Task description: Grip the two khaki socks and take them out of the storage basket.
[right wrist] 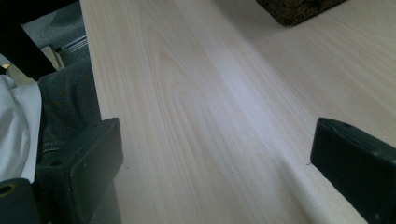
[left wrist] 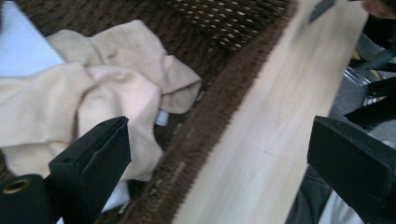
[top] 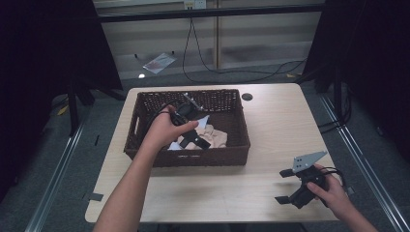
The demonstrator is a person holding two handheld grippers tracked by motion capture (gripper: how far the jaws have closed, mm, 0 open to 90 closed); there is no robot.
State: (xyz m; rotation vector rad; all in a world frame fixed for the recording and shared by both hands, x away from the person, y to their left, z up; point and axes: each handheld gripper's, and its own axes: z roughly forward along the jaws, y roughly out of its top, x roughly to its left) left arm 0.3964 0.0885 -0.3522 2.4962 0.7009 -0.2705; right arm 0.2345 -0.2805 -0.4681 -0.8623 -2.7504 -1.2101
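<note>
My left tongs hang spread wide, arm stretched forward; my right tongs gape too, held near my body.

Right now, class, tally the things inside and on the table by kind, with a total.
Dark brown woven wicker basket: 1
Beige crumpled cloth: 1
Pale blue-white sheet: 1
Black two-jaw grippers, left, right: 2
Total: 5

Looks like a lab recording bay. Bare pale wood table on grey carpet, boxed in by black curtains at both sides. Metal floor rails along the table. Loose cables trailing from a wall socket. Tape marks near the table edge.
</note>
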